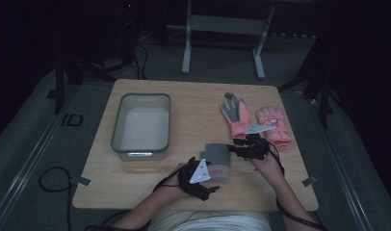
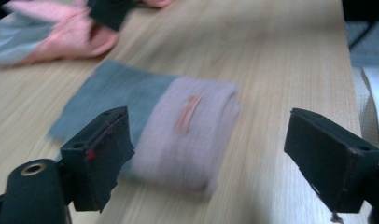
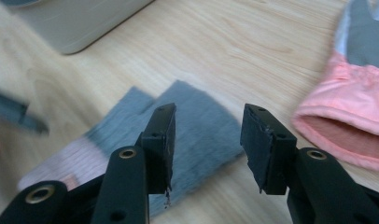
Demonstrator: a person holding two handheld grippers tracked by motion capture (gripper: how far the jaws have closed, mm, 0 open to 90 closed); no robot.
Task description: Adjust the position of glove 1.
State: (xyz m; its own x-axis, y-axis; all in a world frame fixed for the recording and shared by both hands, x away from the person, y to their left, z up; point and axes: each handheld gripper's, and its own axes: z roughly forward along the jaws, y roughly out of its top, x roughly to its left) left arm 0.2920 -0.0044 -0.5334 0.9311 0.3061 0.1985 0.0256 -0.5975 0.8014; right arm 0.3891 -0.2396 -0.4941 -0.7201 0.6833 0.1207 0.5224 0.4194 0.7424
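The folded glove [image 1: 217, 161] is lying flat on the table [image 1: 184, 202], near its front edge, between the two grippers and right of the bin [image 1: 141, 122]. It is showing a grey half and a pink cuff half. Judged soft, light and limp knit: it is likely to unfold or sag if lifted by one layer, so the better hold is across the thick folded cuff end, pinching all layers together.

The left gripper [image 2: 211, 161] is hovering low at the cuff end, jaws standing wide with the pink roll lying ahead between them, pads not pressing on it. The right gripper [image 3: 208, 144] is hanging over the grey end, jaws partly open and holding nothing.

Both forearms are coming in from the near edge, wrists angled inward toward the glove. Two more gloves [image 1: 256, 120] are lying apart at the far right.
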